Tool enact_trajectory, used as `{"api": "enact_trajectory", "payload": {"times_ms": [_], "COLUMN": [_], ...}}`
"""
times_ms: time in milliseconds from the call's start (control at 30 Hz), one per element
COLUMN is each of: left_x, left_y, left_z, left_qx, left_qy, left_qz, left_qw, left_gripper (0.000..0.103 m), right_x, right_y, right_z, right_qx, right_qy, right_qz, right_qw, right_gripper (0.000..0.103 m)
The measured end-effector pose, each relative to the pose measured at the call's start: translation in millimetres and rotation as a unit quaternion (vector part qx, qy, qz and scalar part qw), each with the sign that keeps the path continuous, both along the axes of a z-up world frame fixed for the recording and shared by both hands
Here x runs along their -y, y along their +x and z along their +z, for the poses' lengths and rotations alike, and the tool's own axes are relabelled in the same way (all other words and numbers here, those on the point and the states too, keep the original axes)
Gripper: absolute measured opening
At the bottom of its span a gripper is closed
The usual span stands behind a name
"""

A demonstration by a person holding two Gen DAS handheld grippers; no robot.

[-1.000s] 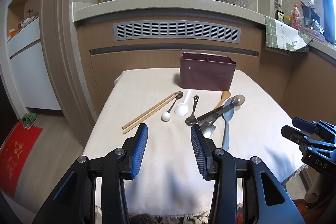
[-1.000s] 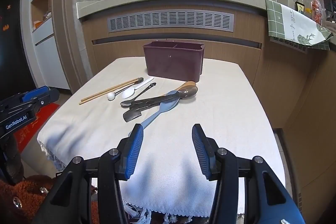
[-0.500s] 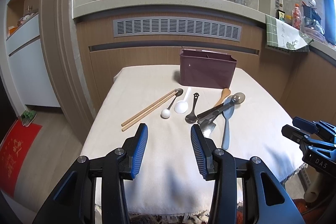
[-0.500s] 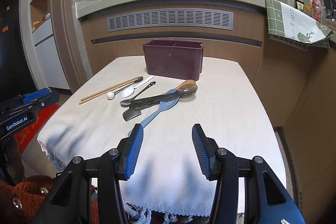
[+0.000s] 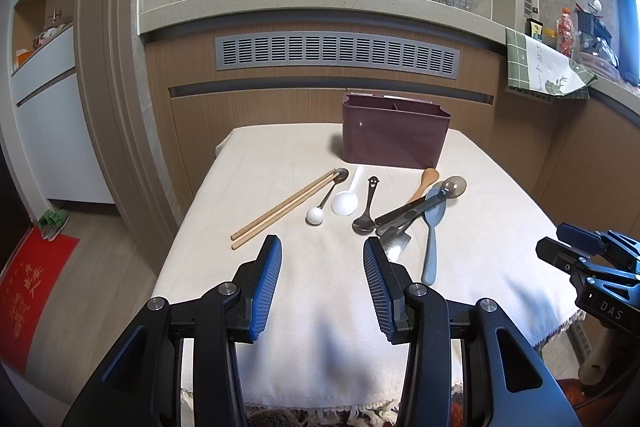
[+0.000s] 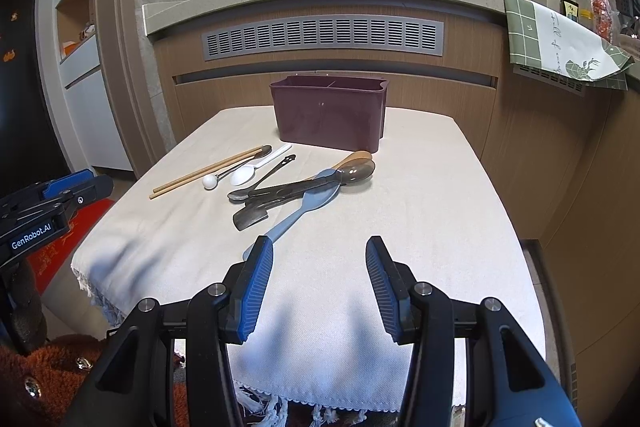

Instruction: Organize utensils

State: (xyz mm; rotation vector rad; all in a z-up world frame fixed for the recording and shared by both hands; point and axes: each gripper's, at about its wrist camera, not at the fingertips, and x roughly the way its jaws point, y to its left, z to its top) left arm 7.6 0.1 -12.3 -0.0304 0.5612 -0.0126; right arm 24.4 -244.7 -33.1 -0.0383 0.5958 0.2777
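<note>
Both my grippers had edged toward the table's (image 5: 280,155) near edge, left gripper (image 5: 322,281) and right gripper (image 6: 318,283) spread wide and empty, utensils loose before the divided caddy (image 6: 330,117).

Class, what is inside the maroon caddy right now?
Only the caddy's divider near the rim shows; no utensil sticks out. Its walls hide the bottom.

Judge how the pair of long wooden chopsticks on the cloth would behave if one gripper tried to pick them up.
The pair of long wooden chopsticks looks thin and stiff, probably light. The sticks lie side by side flat on the cream tablecloth, so a pinch may catch only one, or they may roll apart. Their far tips seem to overlap a metal spoon with a white ball end, which may shift when they lift.
</note>
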Motion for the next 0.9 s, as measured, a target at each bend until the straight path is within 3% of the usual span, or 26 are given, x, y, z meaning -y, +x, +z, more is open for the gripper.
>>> {"api": "enact_trajectory", "payload": {"times_ms": [900], "left_x": [2.4], "left_y": [-1.1], "left_z": [1.3], "left_qx": [0.0], "left_qy": [0.001], "left_qz": [-0.003], "left_qw": [1.0], "left_gripper": [0.044], "right_x": [0.6], "right_y": [-1.0], "right_z": [2.5], "right_qx": [0.0], "right_qy": [0.001], "right_qz": [-0.003], "right_qw": [1.0], "right_gripper": [0.046]}}
